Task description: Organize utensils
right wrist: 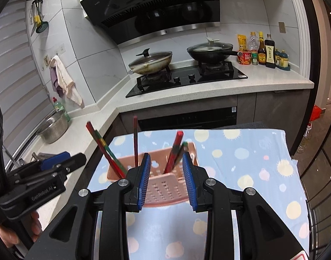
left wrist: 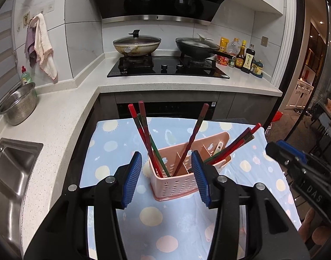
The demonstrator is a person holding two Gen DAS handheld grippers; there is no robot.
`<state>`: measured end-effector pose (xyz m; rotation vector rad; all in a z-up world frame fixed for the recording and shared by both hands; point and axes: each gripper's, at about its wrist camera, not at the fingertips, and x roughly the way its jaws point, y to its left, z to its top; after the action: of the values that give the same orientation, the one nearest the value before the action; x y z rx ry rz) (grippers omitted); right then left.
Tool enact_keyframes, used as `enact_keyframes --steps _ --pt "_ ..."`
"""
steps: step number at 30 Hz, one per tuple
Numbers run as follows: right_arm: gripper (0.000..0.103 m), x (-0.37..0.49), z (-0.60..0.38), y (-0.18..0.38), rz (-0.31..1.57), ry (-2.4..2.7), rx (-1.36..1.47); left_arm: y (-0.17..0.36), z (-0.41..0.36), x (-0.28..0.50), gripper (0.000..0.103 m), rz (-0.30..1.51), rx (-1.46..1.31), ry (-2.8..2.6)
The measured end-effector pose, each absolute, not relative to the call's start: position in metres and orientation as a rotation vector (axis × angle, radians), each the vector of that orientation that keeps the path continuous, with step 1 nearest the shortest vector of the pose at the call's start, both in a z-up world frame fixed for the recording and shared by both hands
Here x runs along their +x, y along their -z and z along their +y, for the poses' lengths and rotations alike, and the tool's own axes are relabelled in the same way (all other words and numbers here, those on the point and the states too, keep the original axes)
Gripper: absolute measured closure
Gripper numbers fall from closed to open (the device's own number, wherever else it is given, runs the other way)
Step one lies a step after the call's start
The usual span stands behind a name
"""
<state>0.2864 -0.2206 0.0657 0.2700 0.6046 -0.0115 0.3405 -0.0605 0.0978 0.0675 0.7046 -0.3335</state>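
A pink slotted utensil caddy (left wrist: 176,182) stands on a blue dotted cloth (left wrist: 156,214). Red and green chopsticks lean out of its compartments: a pair at the left (left wrist: 147,138), one dark red in the middle (left wrist: 194,136), several to the right (left wrist: 239,144). My left gripper (left wrist: 166,177) hovers just before the caddy, open with nothing between its blue pads. In the right wrist view the same caddy (right wrist: 163,189) and chopsticks (right wrist: 175,151) sit just beyond my right gripper (right wrist: 166,179), which is also open and holds nothing. Each gripper shows at the edge of the other's view, the right gripper (left wrist: 276,147) and the left gripper (right wrist: 75,158).
The cloth covers a small table in front of a dark oven. A white counter (left wrist: 63,117) wraps around the left, with a sink (left wrist: 11,169) and a steel colander (left wrist: 20,106). Behind are a hob (left wrist: 167,68), two lidded pans, and sauce bottles (left wrist: 243,56).
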Motion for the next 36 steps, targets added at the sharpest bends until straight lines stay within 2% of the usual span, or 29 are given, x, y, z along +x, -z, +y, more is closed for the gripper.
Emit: enact_keyframes --steps 2,6,11,15,23,25,28,32,34,36 --pt "0.069 0.281 -0.22 -0.061 0.616 0.014 0.266 -0.097 -0.06 0.336 0.05 0.703 0.071 0.325" --pt "0.065 0.269 -0.216 -0.055 0.632 0.022 0.241 -0.094 -0.059 0.326 0.049 0.705 0.068 0.324" --pt "0.055 0.256 -0.209 -0.05 0.655 0.022 0.212 -0.089 -0.06 0.315 0.04 0.706 0.074 0.313" --pt "0.051 0.246 -0.209 -0.044 0.682 0.02 0.204 -0.084 -0.06 0.306 0.035 0.711 0.074 0.308" --pt "0.034 0.228 -0.21 -0.03 0.721 0.052 0.213 -0.069 -0.06 0.287 0.015 0.736 0.069 0.295" --pt "0.03 0.223 -0.212 -0.028 0.723 0.054 0.223 -0.063 -0.06 0.282 0.014 0.747 0.069 0.289" --pt "0.017 0.218 -0.214 -0.025 0.729 0.069 0.222 -0.056 -0.06 0.276 0.011 0.765 0.06 0.283" --pt "0.016 0.211 -0.215 -0.02 0.732 0.086 0.209 -0.048 -0.06 0.266 0.009 0.773 0.067 0.266" --pt "0.007 0.207 -0.217 -0.017 0.733 0.095 0.213 -0.044 -0.059 0.263 0.008 0.783 0.067 0.26" --pt "0.007 0.202 -0.218 -0.013 0.727 0.106 0.204 -0.04 -0.059 0.259 0.007 0.789 0.063 0.257"
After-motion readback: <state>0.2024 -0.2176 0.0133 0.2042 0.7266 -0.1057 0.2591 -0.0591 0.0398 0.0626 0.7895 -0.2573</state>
